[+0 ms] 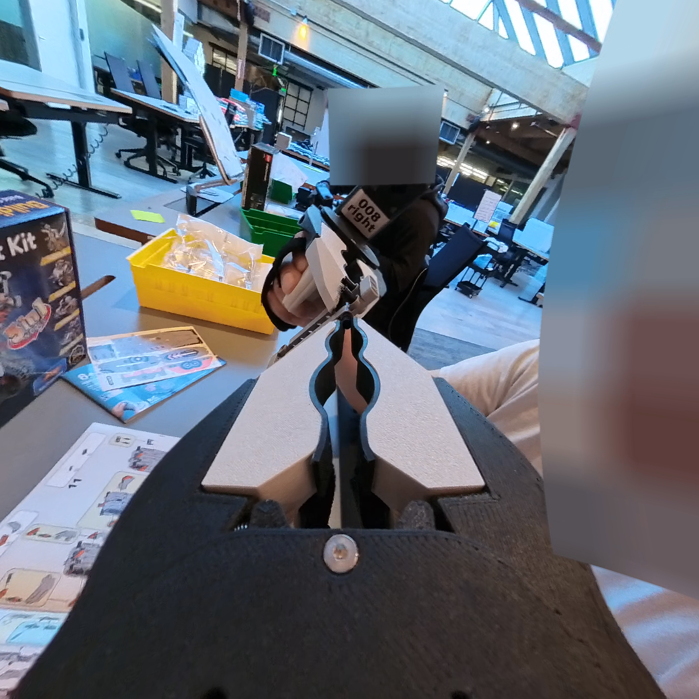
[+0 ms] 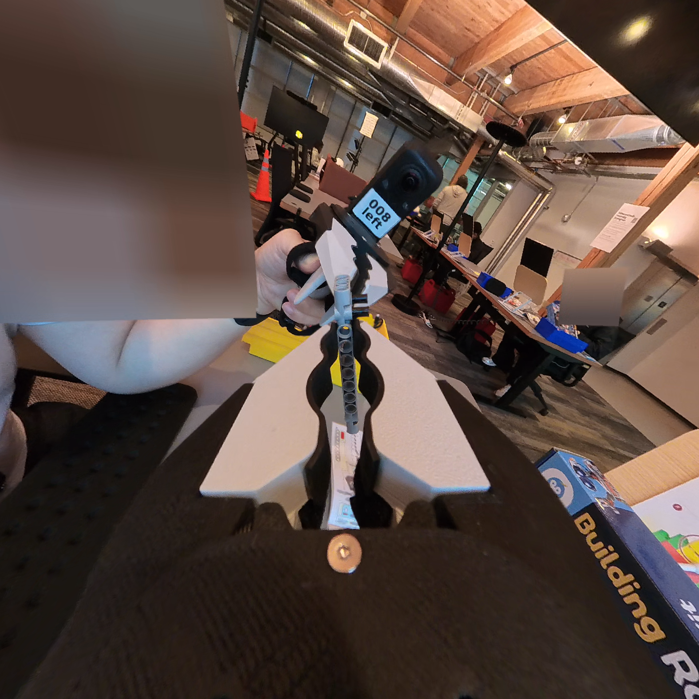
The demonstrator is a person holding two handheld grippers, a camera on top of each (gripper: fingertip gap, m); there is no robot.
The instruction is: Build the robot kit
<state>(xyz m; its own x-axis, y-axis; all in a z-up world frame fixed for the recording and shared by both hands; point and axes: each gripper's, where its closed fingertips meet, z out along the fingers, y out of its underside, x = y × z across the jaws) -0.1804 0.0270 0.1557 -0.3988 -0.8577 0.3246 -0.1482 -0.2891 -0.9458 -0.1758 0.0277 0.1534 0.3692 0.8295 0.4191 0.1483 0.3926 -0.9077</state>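
The dark grey perforated beam (image 2: 347,378) looks like light, stiff plastic with slick sides, so you grip it best across its flat faces near one end. Your right hand-held gripper (image 2: 345,333) is closed on it near its upper end, up in the air above the surface (image 1: 113,314), with the rest running back between the fingers. A light grey connector (image 2: 341,299) sits on the beam's top, and your left hand-held gripper (image 1: 344,331), facing it tip to tip, is pinched on a small black pin (image 1: 345,324) there.
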